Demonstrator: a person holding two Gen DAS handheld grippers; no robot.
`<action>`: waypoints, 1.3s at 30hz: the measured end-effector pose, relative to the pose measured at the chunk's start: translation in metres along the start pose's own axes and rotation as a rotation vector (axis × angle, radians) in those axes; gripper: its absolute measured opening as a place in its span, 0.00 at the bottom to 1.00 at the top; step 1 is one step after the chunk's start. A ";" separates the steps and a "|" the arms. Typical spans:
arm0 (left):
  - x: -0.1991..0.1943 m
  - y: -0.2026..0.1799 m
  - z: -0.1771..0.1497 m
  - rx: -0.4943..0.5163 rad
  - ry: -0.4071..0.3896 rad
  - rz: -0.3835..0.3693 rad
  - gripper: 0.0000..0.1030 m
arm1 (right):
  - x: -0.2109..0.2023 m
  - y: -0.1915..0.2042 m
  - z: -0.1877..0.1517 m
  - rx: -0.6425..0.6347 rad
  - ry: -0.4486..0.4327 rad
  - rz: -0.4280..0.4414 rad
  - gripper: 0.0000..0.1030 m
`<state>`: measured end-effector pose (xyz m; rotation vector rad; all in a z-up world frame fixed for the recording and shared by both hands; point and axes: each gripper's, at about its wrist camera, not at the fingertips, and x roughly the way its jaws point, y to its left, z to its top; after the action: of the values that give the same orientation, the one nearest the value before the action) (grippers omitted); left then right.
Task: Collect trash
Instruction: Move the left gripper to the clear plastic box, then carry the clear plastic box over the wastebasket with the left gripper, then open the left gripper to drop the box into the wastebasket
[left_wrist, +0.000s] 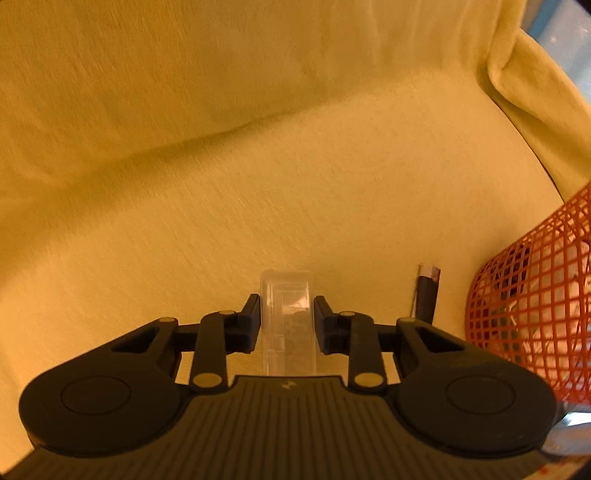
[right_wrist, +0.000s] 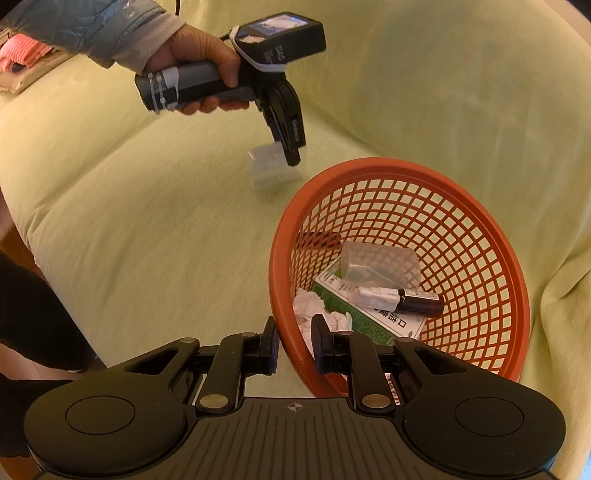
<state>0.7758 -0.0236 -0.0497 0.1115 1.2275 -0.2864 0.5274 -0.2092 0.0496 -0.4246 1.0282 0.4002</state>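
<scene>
A small clear plastic packet (left_wrist: 286, 317) is being gripped between the two black fingers of the left gripper (left_wrist: 285, 314), the pads closed against its sides, and it is being held above a yellow-green fabric cover (left_wrist: 295, 184) that is spread over a cushioned seat. In the right wrist view the same left gripper (right_wrist: 291, 155) is being held by a hand (right_wrist: 199, 59) in a grey-blue sleeve (right_wrist: 92, 26), pointing downward, with the clear packet (right_wrist: 269, 162) hanging from its tips above the fabric (right_wrist: 147, 221), just beside the far-left rim of a round orange plastic mesh basket (right_wrist: 480, 236).

The right gripper (right_wrist: 294, 343) is being held at the near rim of the basket, one finger outside the rim and one inside; whether the rim is actually being pinched cannot be told.

Inside the basket, a green and white cardboard box (right_wrist: 369, 314) is lying flat, a small dark brown spray bottle with a white nozzle (right_wrist: 406, 299) is lying across it, a translucent plastic cup (right_wrist: 380, 266) is resting on its side behind them, and crumpled white tissue (right_wrist: 317, 310) is lying at the near-left.

In the left wrist view, the orange basket (left_wrist: 532, 295) is being seen at the right edge, and a small dark tube with a pale end (left_wrist: 427, 295) is lying on the fabric between it and the left gripper.
</scene>
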 end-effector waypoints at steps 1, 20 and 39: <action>-0.004 0.002 0.001 0.012 -0.011 0.000 0.24 | 0.000 0.000 0.000 0.000 0.000 -0.001 0.15; -0.172 -0.062 0.039 0.303 -0.297 -0.332 0.24 | 0.004 0.004 0.002 0.011 -0.001 -0.009 0.15; -0.162 -0.098 0.054 0.378 -0.308 -0.416 0.44 | 0.003 0.002 0.003 0.025 -0.008 -0.017 0.15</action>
<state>0.7485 -0.1049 0.1274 0.1313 0.8704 -0.8665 0.5301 -0.2054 0.0477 -0.4090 1.0198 0.3737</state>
